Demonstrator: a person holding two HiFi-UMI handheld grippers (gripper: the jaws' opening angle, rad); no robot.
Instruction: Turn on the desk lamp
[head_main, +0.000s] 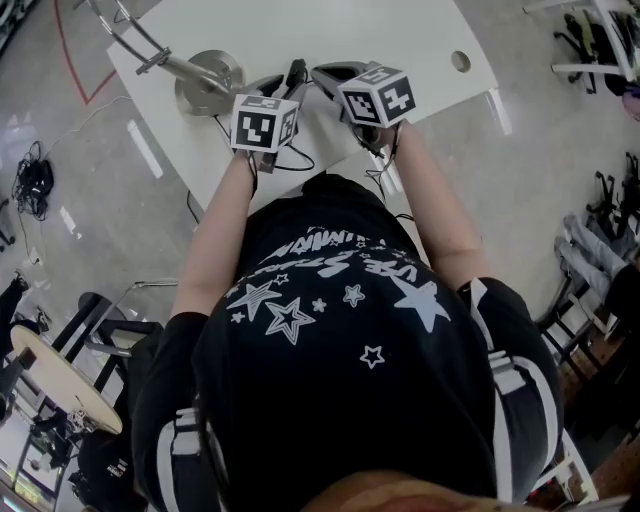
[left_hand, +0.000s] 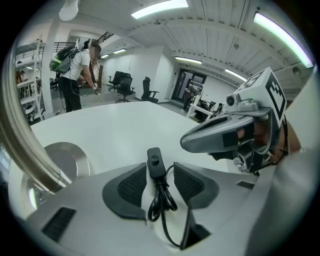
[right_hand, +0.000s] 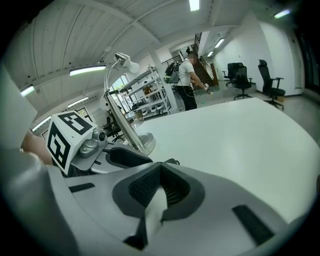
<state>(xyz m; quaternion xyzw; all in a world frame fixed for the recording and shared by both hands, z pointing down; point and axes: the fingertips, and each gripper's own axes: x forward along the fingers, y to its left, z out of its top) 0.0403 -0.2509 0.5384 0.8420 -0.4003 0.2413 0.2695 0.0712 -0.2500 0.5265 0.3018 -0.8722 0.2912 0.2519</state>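
Note:
The desk lamp's round metal base (head_main: 207, 84) stands on the white table (head_main: 400, 30), and its chrome pole (right_hand: 118, 116) rises to a small head (right_hand: 128, 63). A black inline switch (left_hand: 155, 159) on the lamp's black cable (left_hand: 161, 200) lies between the pads of my left gripper (left_hand: 160, 168). Those jaws stand apart with small gaps on both sides of the switch. The head view shows the switch (head_main: 296, 72) just ahead of my left gripper (head_main: 275, 88). My right gripper (right_hand: 160, 170) hovers close on the right, tips together, holding nothing; in the head view the right gripper (head_main: 338, 74) sits beside the switch.
The lamp base (left_hand: 65, 160) is left of the switch, with the slanted pole (left_hand: 20, 142) close to my left gripper. A cable hole (head_main: 460, 61) marks the table's right part. A person (left_hand: 80, 70) stands far off; office chairs (right_hand: 242, 75) and shelves surround the table.

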